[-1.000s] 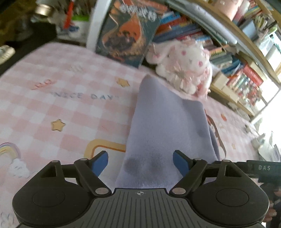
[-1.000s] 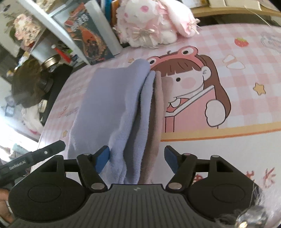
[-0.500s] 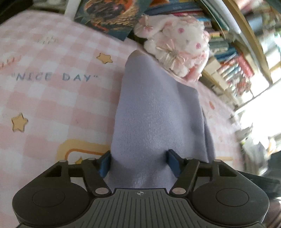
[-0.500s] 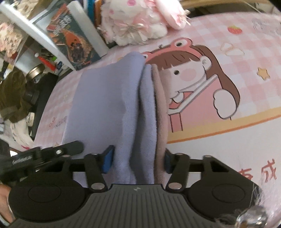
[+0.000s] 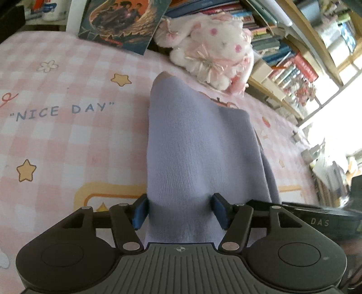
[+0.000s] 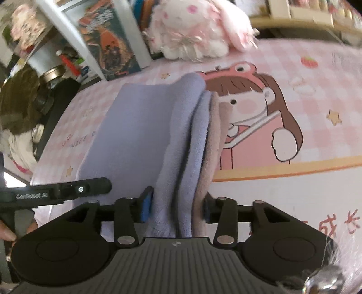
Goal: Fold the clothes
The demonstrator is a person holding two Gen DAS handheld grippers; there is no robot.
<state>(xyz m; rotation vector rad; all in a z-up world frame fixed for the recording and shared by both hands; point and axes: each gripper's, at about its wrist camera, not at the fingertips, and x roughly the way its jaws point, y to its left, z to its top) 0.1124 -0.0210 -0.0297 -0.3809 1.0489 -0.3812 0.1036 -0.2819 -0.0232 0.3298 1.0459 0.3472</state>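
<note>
On the pink checked sheet (image 5: 67,140), a lavender garment (image 5: 199,144) is seen lying lengthwise, already folded into several layers, with a taupe layer (image 6: 215,135) showing along its right edge. Its near end is taken up by both tools: the left gripper (image 5: 179,210) is closed about halfway on the near edge, the blue pads pressing the cloth from either side, while the right gripper (image 6: 175,207) is clamped on the bunched stack of layers — its jaws are easing open slightly, though the cloth is still pinched between the pads. The step in hand is judged to be the grasp before the next fold. What seems called for next is a joint lift of the near end, carried towards the plush rabbit (image 5: 215,47) at the far end, with both grips kept firm so that no layer slips out.

A second ago both grippers were held wider, their pads standing clear of the fabric; since then they have been closed onto it, and the left one has been brought forward and tilted down — the picture book (image 5: 122,20) now sits nearer the top of its view.
</note>
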